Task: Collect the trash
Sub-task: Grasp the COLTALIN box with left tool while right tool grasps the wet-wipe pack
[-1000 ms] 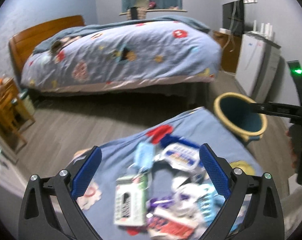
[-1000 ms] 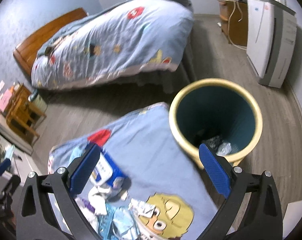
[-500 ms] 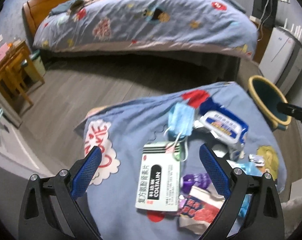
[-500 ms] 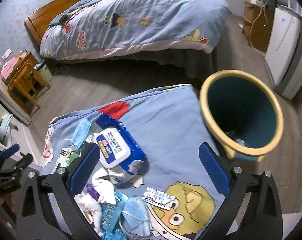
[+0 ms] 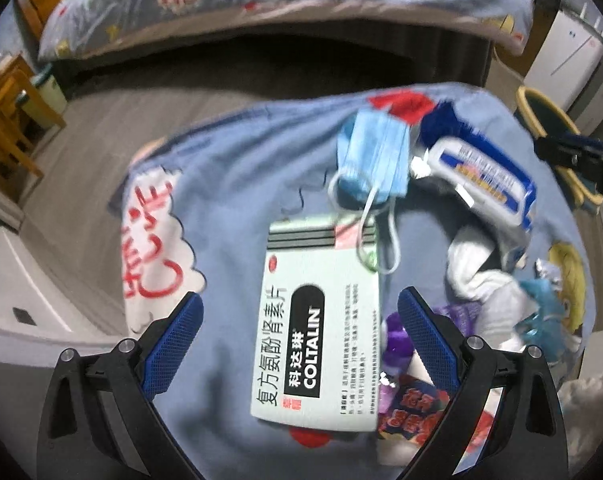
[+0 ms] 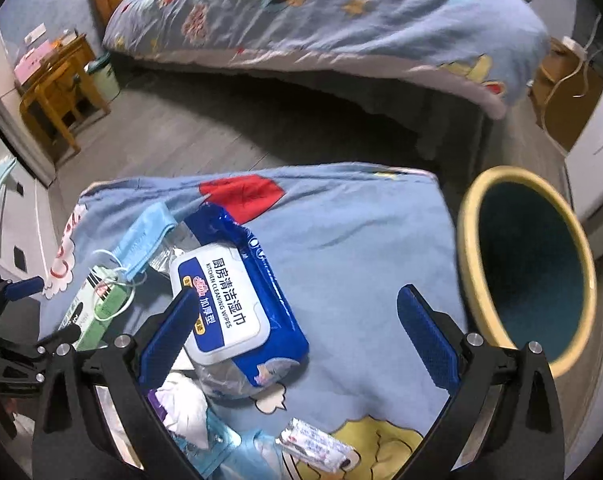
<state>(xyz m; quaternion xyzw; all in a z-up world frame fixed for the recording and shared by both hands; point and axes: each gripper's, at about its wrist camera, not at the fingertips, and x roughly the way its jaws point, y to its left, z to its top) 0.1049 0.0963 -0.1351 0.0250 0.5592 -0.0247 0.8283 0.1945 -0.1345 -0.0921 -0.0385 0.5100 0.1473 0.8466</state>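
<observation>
- Hovering open in the left wrist view: left tool (image 5: 299, 320), blue pads astride the COLTALIN medicine box (image 5: 321, 328) on the cloth-covered table (image 5: 229, 184); box's long axis running straight ahead between the pads, face mask (image 5: 375, 160) beyond it.
- Spread open and empty in the right wrist view: right tool (image 6: 297, 316), wipes pack (image 6: 237, 308) against its left pad, trash bin (image 6: 529, 264) off to the right past the table edge.

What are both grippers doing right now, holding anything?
Left gripper: open, empty, fingers either side of the medicine box.
Right gripper: open, empty, over the wipes pack.
</observation>
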